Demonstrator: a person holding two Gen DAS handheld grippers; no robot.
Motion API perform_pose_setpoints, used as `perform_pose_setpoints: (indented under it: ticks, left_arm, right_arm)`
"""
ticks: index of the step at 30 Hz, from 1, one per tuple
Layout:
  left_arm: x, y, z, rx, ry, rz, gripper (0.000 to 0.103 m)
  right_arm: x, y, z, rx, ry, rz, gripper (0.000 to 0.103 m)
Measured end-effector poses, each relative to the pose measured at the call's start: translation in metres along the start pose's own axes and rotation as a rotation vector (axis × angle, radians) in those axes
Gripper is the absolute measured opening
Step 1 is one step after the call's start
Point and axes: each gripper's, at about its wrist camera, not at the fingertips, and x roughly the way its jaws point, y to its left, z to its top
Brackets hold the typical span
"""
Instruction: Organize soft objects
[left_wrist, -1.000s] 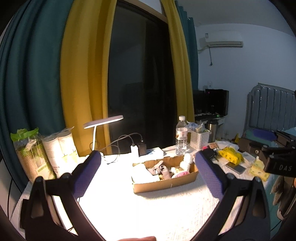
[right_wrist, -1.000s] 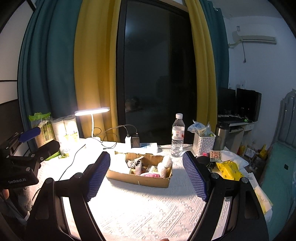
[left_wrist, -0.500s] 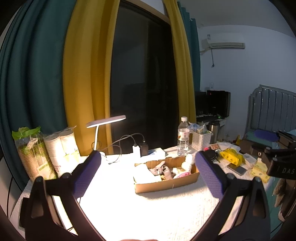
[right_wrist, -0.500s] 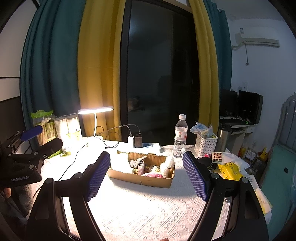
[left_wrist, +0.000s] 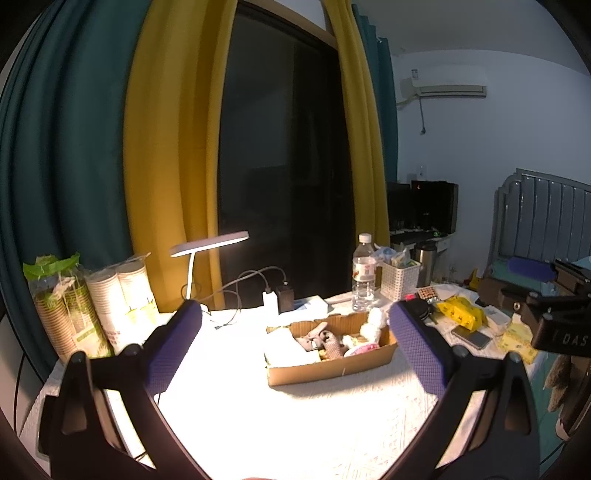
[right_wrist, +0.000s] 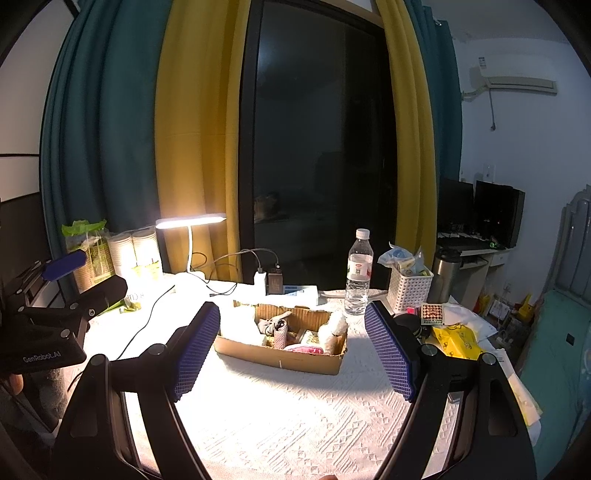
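Well apart: cardboard box (right_wrist: 280, 354), both spread tongs (right_wrist: 293, 354).

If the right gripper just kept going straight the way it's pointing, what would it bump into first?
Most likely the cardboard box of soft things: it sits between the open right gripper and the water bottle. Nothing shows in between, though depth is hard to judge.

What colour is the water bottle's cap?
White; the water bottle cap shows best in the right wrist view.

Left gripper (left_wrist: 295, 343) black, textured blue pads (left_wrist: 173, 347), right gripper (right_wrist: 291, 354) alike, silver screws
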Motion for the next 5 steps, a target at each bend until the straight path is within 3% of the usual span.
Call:
perform_pose_setpoints:
  ticks: [5]
  left_arm:
    - [-0.0003,-0.0007,0.0001,0.001,0.002,0.0,0.102]
  right_arm:
    - [-0.0009,-0.0013,0.0,0.002,0.001,-0.001,0.083]
